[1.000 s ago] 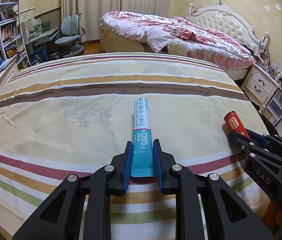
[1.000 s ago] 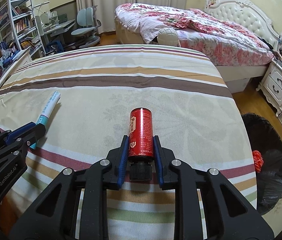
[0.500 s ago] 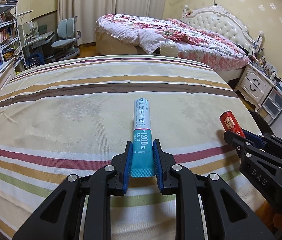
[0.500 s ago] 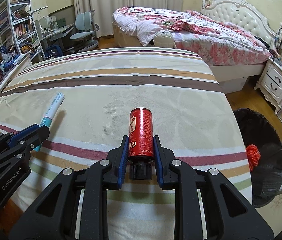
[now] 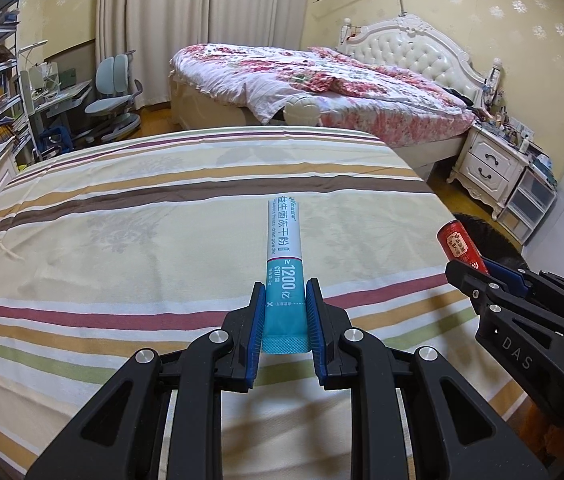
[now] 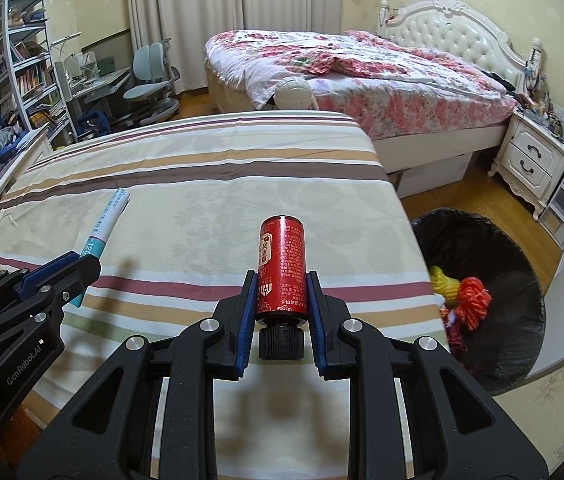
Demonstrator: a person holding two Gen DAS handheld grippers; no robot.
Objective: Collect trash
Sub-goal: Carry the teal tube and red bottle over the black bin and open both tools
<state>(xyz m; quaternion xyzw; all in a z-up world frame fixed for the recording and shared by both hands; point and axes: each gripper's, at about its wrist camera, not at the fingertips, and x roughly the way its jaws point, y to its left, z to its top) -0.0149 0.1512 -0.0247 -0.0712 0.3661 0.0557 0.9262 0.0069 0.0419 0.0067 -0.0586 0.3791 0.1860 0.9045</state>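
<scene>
Two items held above the striped bedsheet (image 5: 129, 208): left gripper (image 5: 285, 312) clamps one white-and-teal paper stick sachet (image 5: 284, 256), right gripper (image 6: 280, 300) clamps one red cylindrical bottle with black cap (image 6: 282, 272), beside one black-lined bin (image 6: 498, 240) on the floor.

Left gripper (image 5: 285, 300): jaws closed on the teal end of a sachet (image 5: 284, 248), pointing obliquely downward. Right gripper (image 6: 280, 292): jaws closed on a red bottle (image 6: 281, 268), cap toward the camera, likewise tilted downward. The two grippers are held side by side, near each other.
</scene>
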